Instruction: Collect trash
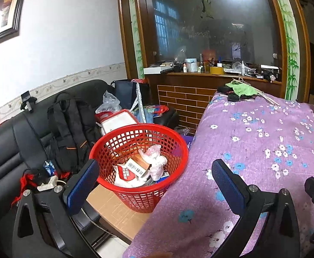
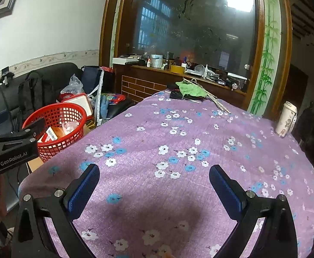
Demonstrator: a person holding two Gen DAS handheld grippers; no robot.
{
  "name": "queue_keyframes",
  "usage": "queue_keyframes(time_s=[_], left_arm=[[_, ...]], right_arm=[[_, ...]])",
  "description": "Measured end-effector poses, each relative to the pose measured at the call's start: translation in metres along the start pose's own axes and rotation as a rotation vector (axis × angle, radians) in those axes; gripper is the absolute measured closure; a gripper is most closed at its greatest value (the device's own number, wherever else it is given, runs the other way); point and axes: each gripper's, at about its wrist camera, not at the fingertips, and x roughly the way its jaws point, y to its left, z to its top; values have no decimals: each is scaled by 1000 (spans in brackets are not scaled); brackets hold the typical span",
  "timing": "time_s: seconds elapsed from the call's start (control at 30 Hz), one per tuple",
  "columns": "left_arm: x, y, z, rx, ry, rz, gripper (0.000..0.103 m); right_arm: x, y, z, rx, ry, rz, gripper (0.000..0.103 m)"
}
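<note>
From where I sit, the collecting looks close to finished. The table under its purple flowered cloth fills most of the right wrist view, and its near and middle stretch carries no scraps that I can make out. Off its edge at about nine o'clock stands the red basket, on a low brown surface just beside the table, already holding trash: crumpled white wrappers, a barcoded carton and a red-and-white packet.

What remains on the cloth sits at the far end near twelve o'clock: a green cloth with dark items and thin sticks. I judge these belongings rather than rubbish, though I cannot be sure. A white tumbler stands near two o'clock.

A black sofa with a backpack crowds the basket's far side.

My left gripper and right gripper both stand spread wide, with nothing held.
</note>
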Motion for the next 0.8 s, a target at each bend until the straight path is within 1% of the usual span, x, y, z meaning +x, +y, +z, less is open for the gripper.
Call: queue_keyframes(time_s=[0.07, 0.8], left_arm=[[1, -3, -1, 16, 7, -2, 0], [3, -9, -4, 35, 15, -17, 0]], right_arm=[[0, 0, -1, -3, 2, 2, 0], [4, 1, -3, 2, 23, 6, 0]])
